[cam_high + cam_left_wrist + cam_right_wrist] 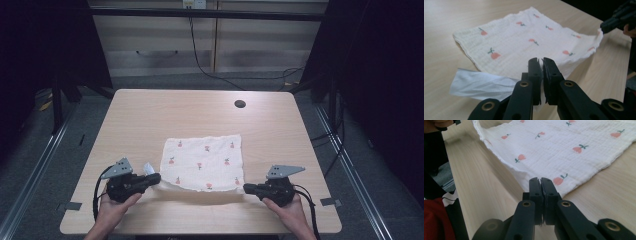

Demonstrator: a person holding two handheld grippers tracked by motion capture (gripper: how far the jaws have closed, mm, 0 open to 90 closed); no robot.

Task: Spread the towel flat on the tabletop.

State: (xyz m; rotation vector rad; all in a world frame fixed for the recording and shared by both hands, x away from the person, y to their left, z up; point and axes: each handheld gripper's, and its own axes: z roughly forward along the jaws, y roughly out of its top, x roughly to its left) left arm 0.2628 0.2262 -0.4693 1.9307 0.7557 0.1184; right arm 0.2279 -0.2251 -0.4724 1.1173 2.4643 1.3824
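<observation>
A white cloth [202, 162] printed with small pink flowers lies on the near half of the wooden table [150, 115]. My left gripper [159, 177] is shut on its near left corner, with the cloth [524, 37] spreading away beyond the closed jaws of the left gripper [542, 60]. A white label [479, 83] sticks out from that corner. My right gripper [245, 188] is shut on the near right corner, and the cloth [564, 147] runs off from the pinched jaws of the right gripper [540, 180]. The near edge hangs slightly raised between the two grippers.
A round cable hole [240, 104] sits near the table's far right. Bare tabletop lies beyond and to both sides of the cloth. A black cable [200, 60] runs over the floor behind the table. Dark frames stand left and right.
</observation>
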